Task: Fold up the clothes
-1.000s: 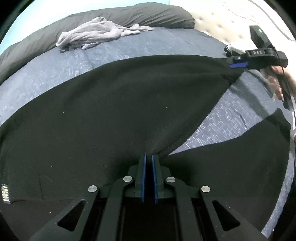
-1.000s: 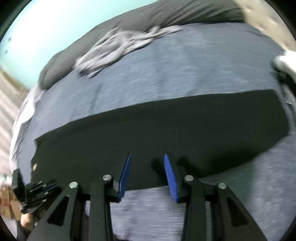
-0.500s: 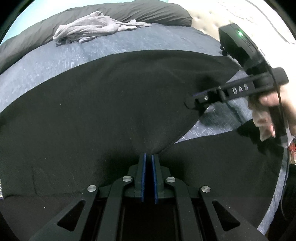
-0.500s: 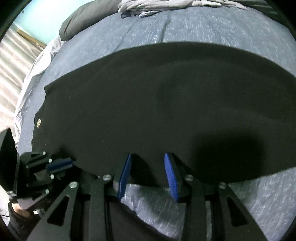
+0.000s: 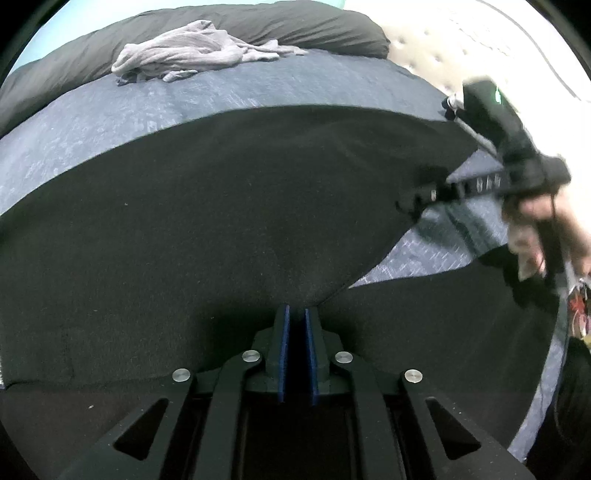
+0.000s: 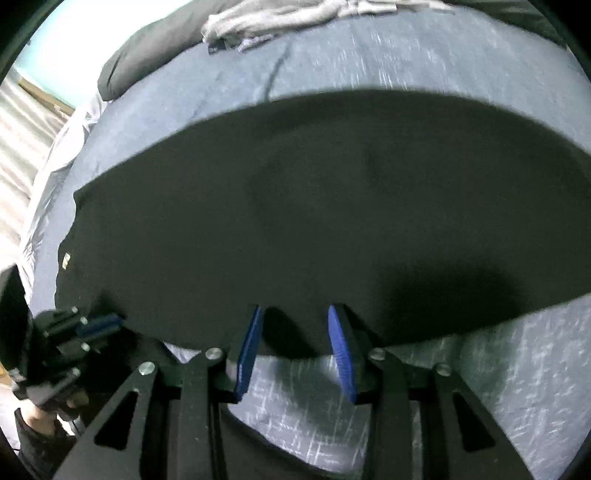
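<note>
Left wrist view: your left claw [image 5: 295,314] pinches black cloth [image 5: 221,221]; right claw [image 6: 295,325] open w/ cloth edge between, touching nothing.

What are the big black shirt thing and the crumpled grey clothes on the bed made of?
The big black garment looks like soft matte knit, maybe cotton: it lies limp with no shine. The crumpled grey clothes look like thin, soft fabric, bunched in many small wrinkles. The exact fibre cannot be told.

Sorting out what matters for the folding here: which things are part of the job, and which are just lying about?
In the job: black garment; left gripper, pinching its edge; right gripper, open over its edge.

Lying about: crumpled grey garment; dark pillow.
</note>
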